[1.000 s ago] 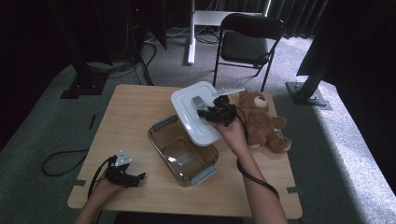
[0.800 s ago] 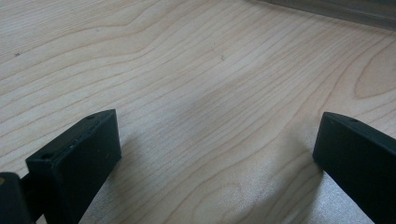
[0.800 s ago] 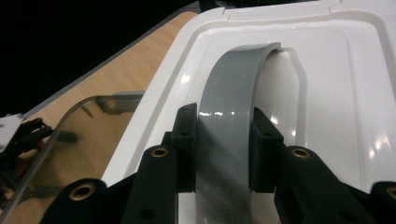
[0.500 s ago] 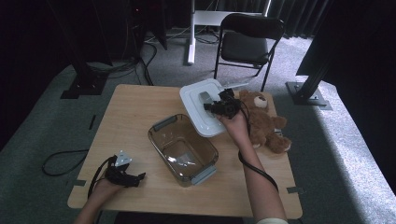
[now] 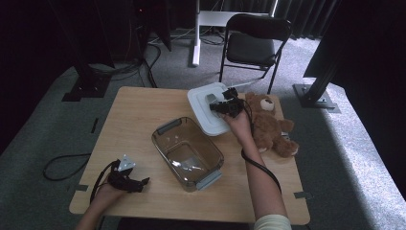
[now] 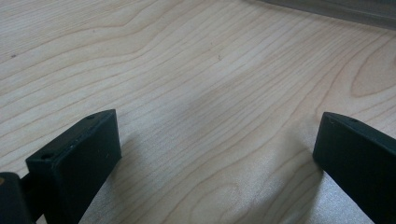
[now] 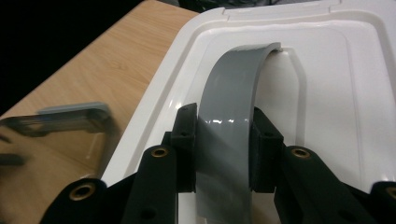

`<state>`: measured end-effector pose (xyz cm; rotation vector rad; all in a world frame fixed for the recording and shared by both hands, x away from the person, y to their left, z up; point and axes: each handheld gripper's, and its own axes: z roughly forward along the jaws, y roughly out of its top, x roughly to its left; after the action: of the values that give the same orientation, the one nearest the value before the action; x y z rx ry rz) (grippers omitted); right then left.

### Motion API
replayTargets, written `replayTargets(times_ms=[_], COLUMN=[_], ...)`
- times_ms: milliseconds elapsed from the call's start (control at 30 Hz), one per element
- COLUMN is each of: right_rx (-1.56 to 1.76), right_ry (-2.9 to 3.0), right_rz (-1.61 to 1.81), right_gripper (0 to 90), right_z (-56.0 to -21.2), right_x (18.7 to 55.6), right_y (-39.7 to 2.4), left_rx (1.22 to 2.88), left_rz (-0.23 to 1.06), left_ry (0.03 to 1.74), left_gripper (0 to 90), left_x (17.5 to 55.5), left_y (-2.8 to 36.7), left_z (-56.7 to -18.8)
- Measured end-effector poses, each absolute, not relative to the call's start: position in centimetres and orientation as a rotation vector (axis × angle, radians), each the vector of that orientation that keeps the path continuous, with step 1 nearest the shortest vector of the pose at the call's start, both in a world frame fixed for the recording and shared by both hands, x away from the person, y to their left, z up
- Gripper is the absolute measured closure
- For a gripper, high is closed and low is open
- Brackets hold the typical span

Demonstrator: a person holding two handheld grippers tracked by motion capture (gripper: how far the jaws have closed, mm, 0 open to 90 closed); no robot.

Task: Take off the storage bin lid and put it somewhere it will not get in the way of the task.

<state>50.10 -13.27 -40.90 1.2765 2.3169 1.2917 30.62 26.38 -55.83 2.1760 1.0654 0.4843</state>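
Note:
A white lid (image 5: 206,111) with a grey arched handle (image 7: 233,98) lies at the table's far side, next to the teddy bear. My right gripper (image 5: 221,106) is shut on that handle; both pads press its sides in the right gripper view (image 7: 223,154). A clear brown tub (image 5: 187,152) with grey end handles stands open in the middle of the table, its near corner overlapped by the lid's edge in the high view. My left gripper (image 5: 141,182) rests low at the table's near left, jaws open over bare wood (image 6: 215,154), nothing between them.
A brown teddy bear (image 5: 268,125) lies at the far right of the wooden table (image 5: 139,115). A black folding chair (image 5: 253,43) stands beyond the far edge. Cables run on the floor at left.
The right hand has carried the lid away from the tub, toward the table's far side and lower down. The left gripper has stayed put.

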Motion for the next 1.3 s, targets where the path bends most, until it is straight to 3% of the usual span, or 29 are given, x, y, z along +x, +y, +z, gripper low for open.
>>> replayTargets(times_ms=[533, 1300], right_rx=[1.35, 1.424], right_ry=[2.325, 2.351], right_rz=[1.264, 1.213], right_gripper=[68.4, 68.4], right_z=[-44.4, -50.6], right_x=[52.1, 51.4], right_y=[-12.9, -12.9], left_rx=[2.178, 2.18], left_rz=[0.484, 0.483], left_ry=[1.059, 1.055], left_gripper=[1.4, 1.4], left_x=[30.6, 30.5], left_y=[26.4, 26.4], left_z=[-55.8, -55.8])
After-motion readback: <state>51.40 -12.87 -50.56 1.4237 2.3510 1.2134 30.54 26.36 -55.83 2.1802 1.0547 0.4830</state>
